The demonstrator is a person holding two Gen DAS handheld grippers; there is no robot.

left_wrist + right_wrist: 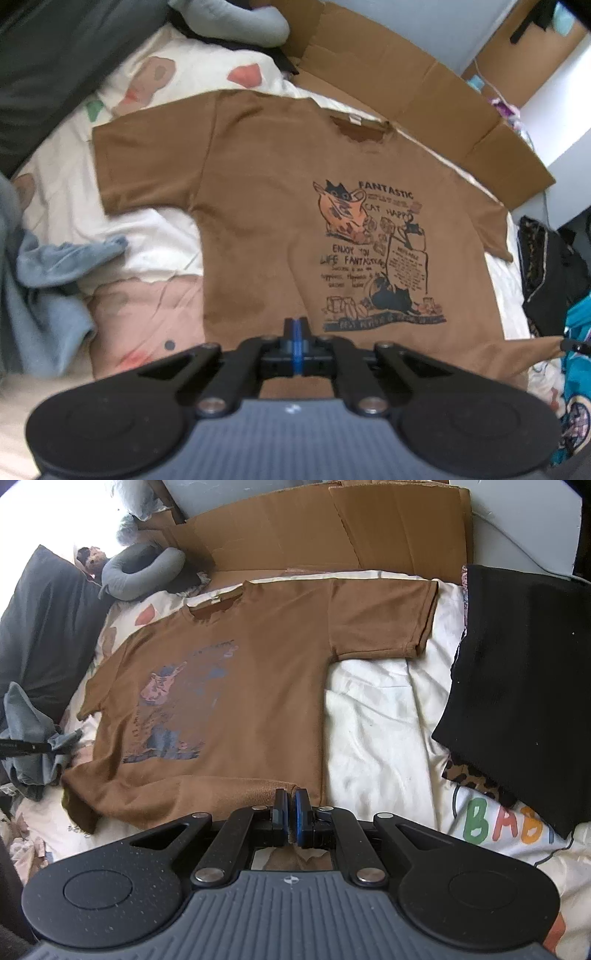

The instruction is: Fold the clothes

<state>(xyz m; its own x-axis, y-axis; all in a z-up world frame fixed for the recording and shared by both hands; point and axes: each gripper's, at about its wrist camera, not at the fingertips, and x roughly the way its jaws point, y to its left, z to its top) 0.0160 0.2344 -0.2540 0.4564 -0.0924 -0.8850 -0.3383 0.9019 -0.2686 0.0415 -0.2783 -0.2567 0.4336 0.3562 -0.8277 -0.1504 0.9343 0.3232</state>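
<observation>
A brown T-shirt with a cat print lies spread face up on the bed, collar far, hem near. My left gripper is shut at the near hem, left of the print, with brown cloth running under it. My right gripper is shut on the hem's right corner, cloth pinched between its pads. In the right wrist view the near hem is raised and curls over. At the right edge of the left wrist view, the hem corner is drawn out to the right gripper.
Flattened cardboard lines the far side of the bed. A black garment lies right of the shirt, and blue-grey clothes lie left. A grey neck pillow and a dark pillow sit at the far left. White printed bedding shows between.
</observation>
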